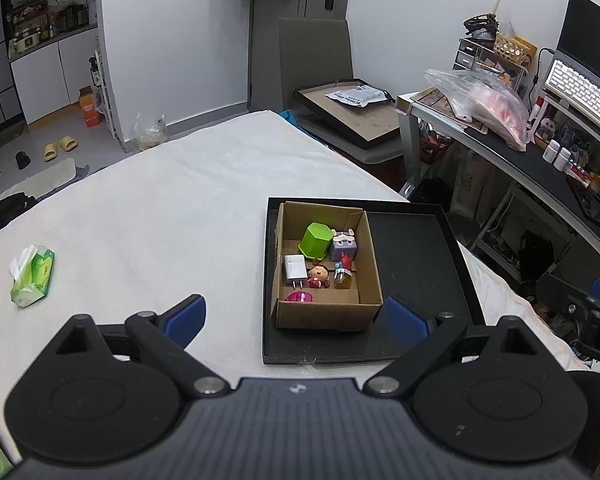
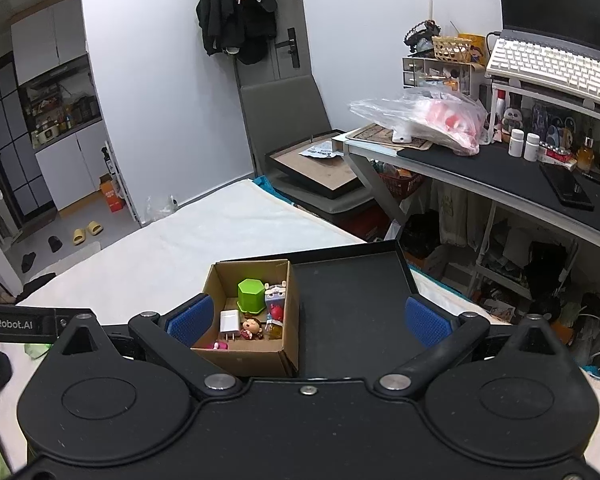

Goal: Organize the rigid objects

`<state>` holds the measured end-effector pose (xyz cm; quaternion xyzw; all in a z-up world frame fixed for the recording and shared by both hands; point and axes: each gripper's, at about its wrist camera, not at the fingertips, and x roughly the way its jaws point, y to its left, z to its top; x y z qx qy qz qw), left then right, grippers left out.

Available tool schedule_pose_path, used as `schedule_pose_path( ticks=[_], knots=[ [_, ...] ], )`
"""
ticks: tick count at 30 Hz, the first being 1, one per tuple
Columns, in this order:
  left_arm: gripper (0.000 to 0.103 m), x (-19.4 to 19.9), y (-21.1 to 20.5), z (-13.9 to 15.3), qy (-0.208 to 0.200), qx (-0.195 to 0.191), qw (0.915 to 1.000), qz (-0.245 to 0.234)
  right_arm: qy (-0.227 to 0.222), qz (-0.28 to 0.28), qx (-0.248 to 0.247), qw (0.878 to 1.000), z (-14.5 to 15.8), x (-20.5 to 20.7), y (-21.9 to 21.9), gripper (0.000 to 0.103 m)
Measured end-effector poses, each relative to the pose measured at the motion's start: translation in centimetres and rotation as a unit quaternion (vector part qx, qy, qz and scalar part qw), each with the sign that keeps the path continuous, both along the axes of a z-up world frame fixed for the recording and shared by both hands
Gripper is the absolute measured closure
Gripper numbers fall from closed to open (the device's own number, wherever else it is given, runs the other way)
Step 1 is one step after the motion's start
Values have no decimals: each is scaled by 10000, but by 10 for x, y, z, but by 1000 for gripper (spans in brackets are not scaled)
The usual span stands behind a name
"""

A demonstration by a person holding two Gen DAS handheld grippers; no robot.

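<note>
White-covered bed (image 1: 188, 200), black tray (image 1: 420, 272) at its right edge, tissue pack (image 1: 32, 276) far left

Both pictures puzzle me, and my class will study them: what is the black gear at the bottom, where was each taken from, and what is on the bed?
Each picture comes from a camera on a hand-held gripper, looking along its two blue-padded fingers. One shows the left gripper, the other the right gripper. Both are open and hold nothing. On the white bed lies a black tray holding a cardboard box. Inside are a green pot, a white charger, a doll and other small toys. A tissue pack lies apart.
</note>
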<state>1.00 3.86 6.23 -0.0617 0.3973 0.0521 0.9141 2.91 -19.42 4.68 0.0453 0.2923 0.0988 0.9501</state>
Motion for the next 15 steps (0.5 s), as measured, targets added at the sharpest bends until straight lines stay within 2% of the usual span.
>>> schedule_pose_path(
  ticks=[15],
  knots=[
    [7,0,-3,0,10,20,10000,-7,-16,-23,-53,10000,0,-3,0,0]
  ],
)
